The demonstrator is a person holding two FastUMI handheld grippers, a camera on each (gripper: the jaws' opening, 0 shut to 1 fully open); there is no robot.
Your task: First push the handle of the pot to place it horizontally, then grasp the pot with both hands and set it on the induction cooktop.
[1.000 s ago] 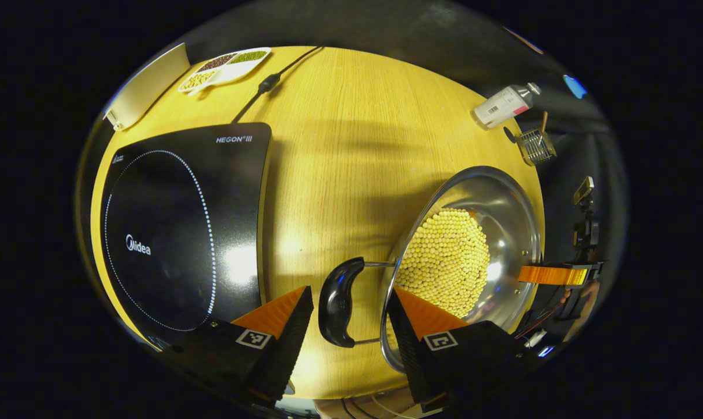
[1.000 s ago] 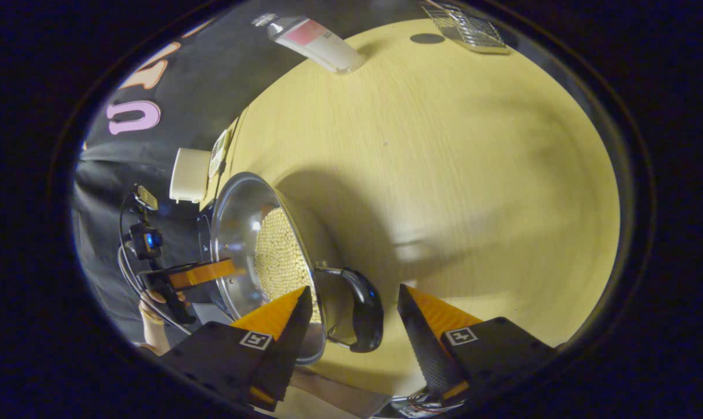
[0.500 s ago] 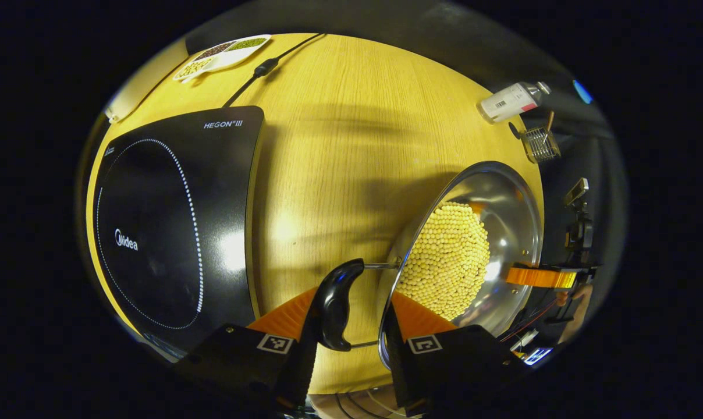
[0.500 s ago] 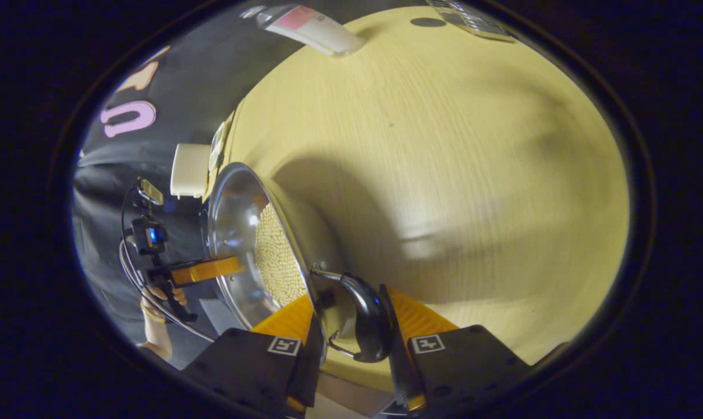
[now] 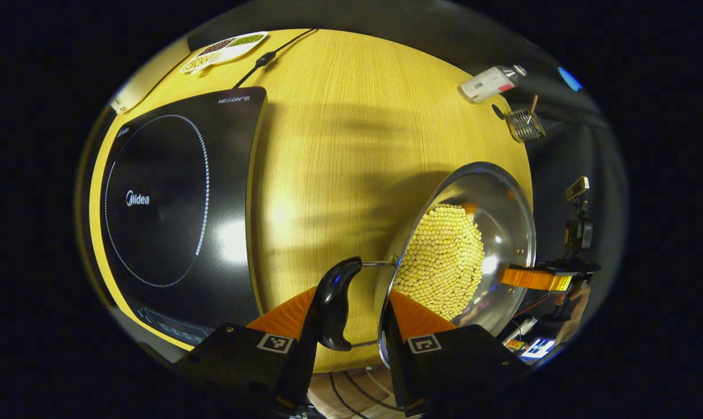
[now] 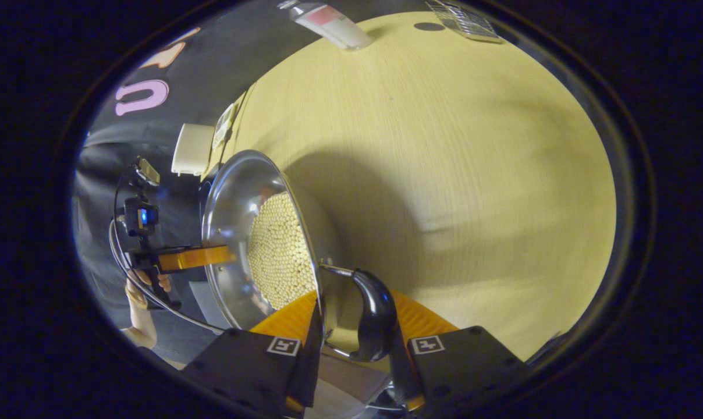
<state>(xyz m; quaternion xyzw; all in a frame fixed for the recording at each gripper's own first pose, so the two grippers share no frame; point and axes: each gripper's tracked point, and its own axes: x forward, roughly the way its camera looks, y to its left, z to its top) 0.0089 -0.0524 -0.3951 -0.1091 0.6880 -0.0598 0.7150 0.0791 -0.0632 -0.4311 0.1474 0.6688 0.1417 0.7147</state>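
A steel pot (image 5: 503, 203) holding yellow beans (image 5: 444, 256) is near the table's front right. My left gripper (image 5: 351, 295) is shut on its near black handle (image 5: 335, 302). In the left gripper view the right gripper (image 5: 532, 278) meets the pot's far rim. In the right gripper view my right gripper (image 6: 356, 299) is shut on the other black handle (image 6: 376, 311), and the pot (image 6: 232, 203) tilts away toward the left gripper (image 6: 194, 257), held by a hand (image 6: 139, 288). The black induction cooktop (image 5: 171, 203) lies left of the pot, across bare wood.
At the table's far edge are a white bottle (image 5: 486, 83), a small wire basket (image 5: 523, 125), a divided dish of beans (image 5: 223, 49) and the cooktop's power cord (image 5: 267, 56). A white box (image 6: 191, 148) stands at the far corner. The wooden table (image 6: 456, 174) stretches right of the pot.
Both grippers went from open around the handles to shut on them. Since then both views have shifted a little, and the pot looks slightly raised.
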